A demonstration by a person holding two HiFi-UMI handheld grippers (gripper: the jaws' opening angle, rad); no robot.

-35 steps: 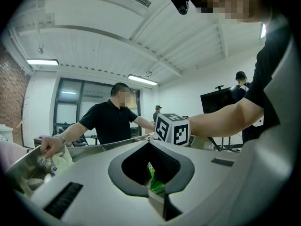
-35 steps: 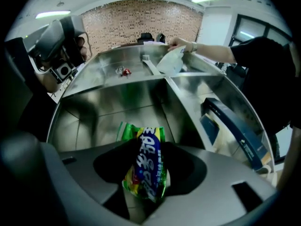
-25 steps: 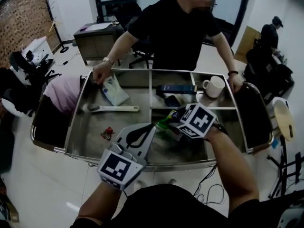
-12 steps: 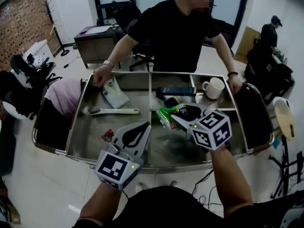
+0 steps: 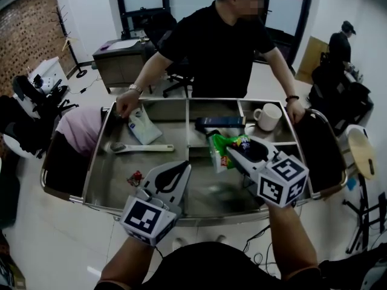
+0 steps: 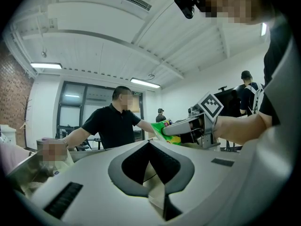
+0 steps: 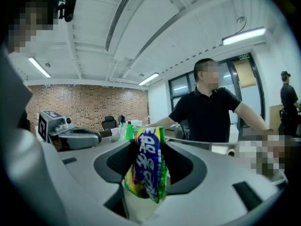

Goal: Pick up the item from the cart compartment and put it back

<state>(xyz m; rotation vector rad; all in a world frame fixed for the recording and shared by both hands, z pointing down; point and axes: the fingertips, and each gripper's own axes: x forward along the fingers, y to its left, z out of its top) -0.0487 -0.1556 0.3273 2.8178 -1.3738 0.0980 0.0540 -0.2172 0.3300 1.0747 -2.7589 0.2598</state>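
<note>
right gripper [image 7: 145, 146]: pinches snack packet [image 7: 147, 173] | left gripper [image 6: 149, 143]: closed, empty | head view: over cart [image 5: 115, 169]

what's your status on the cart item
Right claw shut on green snack bag, held over cart. Left claw shut, empty. Nothing seen in the way.

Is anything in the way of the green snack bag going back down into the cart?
Nothing visible. The right tool holds the green plastic snack bag above the silver metal cart, and the compartment floor beneath it looks bare, though blurry. The white mug and dark blue box sit in compartments farther back.
</note>
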